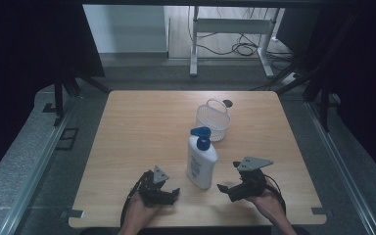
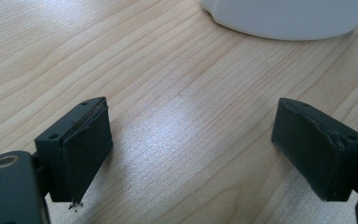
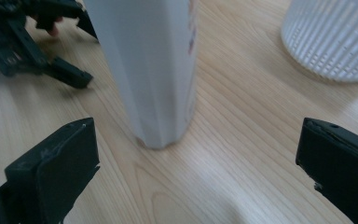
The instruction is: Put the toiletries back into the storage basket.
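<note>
Wooden table [image 1: 142, 127], seen from the high view. White pump bottle [image 1: 201, 161] with a blue pump head stands upright near the front edge, between the two grippers. Just behind it, toward the far right, a white ribbed basket [image 1: 213, 120] with a loop handle — close to the bottle, whether touching I cannot tell from above.

Left gripper [image 1: 169, 195] sits low at the front edge in the person's left hand [image 1: 138, 213], jaws pointing toward the bottle's base, apart from it. In the left gripper view the jaws stand wide, nothing between them but bare wood grain; the bottle's rounded white base [image 2: 289, 18] shows at the top edge, ahead of the jaws.

Right gripper [image 1: 226, 190] in the right hand [image 1: 268, 199], grey three-cornered plate on top, jaws aimed at the bottle from its right side — near, not touching. In the right gripper view the jaws are spread wide with the bottle's lower body [image 3: 149, 70] standing ahead between them, left of centre; the basket [image 3: 335, 37] shows at upper right, the left gripper [image 3: 32, 42] at upper left beyond the bottle.
</note>
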The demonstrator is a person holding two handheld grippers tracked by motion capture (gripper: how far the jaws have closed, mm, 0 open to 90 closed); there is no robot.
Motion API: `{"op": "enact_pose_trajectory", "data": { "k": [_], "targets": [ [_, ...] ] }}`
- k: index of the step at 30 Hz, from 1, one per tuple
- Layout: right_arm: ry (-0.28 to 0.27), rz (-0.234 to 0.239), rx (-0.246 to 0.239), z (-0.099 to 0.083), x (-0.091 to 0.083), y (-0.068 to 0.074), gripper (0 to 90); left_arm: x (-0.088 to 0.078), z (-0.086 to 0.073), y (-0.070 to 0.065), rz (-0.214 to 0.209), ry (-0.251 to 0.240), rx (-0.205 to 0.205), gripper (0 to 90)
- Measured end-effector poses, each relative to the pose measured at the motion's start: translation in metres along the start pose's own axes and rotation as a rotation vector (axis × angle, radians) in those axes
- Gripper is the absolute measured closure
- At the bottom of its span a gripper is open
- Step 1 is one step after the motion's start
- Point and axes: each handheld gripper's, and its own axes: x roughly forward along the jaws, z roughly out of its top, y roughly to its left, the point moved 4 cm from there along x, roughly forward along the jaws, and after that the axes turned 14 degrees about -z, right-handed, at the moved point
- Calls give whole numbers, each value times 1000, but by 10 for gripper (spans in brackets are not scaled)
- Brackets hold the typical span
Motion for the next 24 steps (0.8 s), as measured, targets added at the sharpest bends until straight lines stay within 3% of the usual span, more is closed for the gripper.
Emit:
{"op": "enact_pose_trajectory", "data": {
  "k": [3,10,19,24],
  "targets": [
    [-10,19,1,7,1,4,0,0,0,0,0,0,0,115],
    [-20,15,1,23,3,10,0,0,0,0,0,-3,-3,115],
    [-44,29,24,47,6,16,58,0,0,0,0,1,-1,116],
    [-57,29,7,58,7,20,68,0,0,0,-1,2,-1,116]
  ]
}}
